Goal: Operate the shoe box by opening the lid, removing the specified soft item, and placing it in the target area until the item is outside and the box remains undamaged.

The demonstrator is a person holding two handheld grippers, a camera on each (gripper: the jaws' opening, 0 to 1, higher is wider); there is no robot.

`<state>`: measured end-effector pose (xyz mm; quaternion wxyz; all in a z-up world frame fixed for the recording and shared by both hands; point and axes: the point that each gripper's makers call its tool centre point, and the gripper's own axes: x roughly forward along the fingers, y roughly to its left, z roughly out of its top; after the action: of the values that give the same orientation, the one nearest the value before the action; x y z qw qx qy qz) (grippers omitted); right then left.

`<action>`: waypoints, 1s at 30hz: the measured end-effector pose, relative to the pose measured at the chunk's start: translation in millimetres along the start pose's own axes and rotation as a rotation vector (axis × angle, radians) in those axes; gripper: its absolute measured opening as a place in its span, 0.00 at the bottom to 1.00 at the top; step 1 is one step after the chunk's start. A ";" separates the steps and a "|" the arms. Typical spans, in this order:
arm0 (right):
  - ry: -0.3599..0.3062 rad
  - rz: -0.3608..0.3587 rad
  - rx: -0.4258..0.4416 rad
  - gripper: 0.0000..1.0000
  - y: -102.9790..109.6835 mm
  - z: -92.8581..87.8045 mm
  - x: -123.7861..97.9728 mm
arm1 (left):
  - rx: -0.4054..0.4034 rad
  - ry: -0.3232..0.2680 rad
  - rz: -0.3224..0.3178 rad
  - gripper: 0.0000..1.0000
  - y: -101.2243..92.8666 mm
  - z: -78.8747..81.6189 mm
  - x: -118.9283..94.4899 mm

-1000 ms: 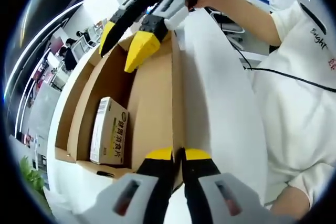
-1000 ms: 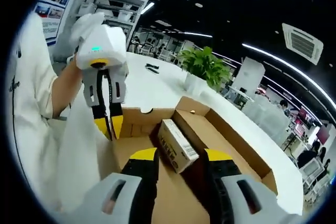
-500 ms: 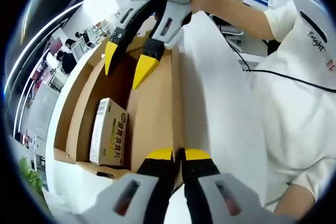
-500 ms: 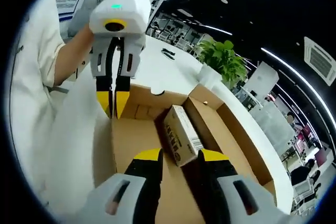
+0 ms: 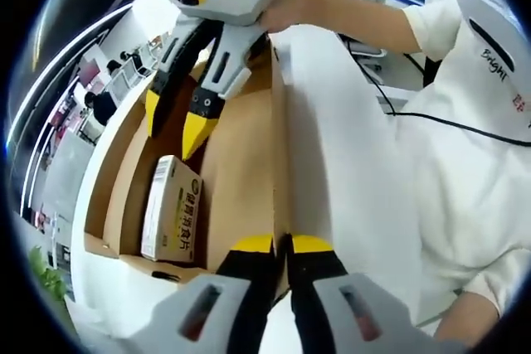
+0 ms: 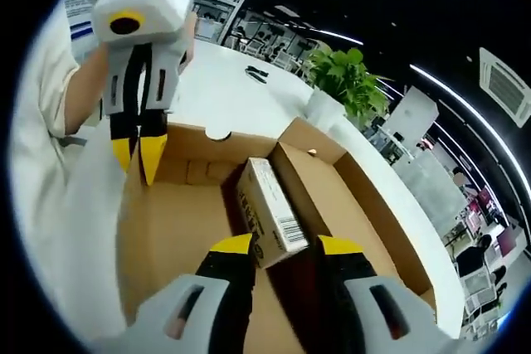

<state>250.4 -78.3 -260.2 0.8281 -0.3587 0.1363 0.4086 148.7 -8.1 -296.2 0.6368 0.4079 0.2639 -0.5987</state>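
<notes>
Cardboard shoe box [image 5: 241,180] is sitting open on a white table [image 6: 224,97], and a small packet [image 6: 267,213] is lying inside against the inner wall. In the left gripper view, the left gripper [image 5: 280,244] is pressing its jaws together on the box's edge. The right gripper [image 6: 280,244] is hovering above the packet, jaws spread to either side of it. Closing off-centre could be pinching the wall or tearing the cardboard. A potted plant [image 6: 344,80] is standing on the table; office desks and ceiling lights are stretching behind.
</notes>
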 end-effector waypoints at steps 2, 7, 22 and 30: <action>-0.002 0.012 0.007 0.27 1.1 -0.4 2.6 | 0.004 0.006 -0.005 0.04 -0.8 -0.1 0.4; 0.043 0.015 -0.027 0.26 3.2 -3.8 16.2 | 0.003 0.011 -0.002 0.04 -1.5 -0.1 0.6; 0.111 0.011 -0.132 0.25 7.6 -12.1 28.1 | 0.003 0.007 0.000 0.04 0.6 -0.2 0.1; 0.134 0.098 -0.020 0.21 14.3 -9.4 18.8 | 0.012 0.004 0.001 0.04 0.7 -0.1 0.3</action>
<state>251.7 -68.2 -283.5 0.7926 -0.3864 0.2045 0.4251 149.4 -8.2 -296.4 0.6339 0.4132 0.2614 -0.5993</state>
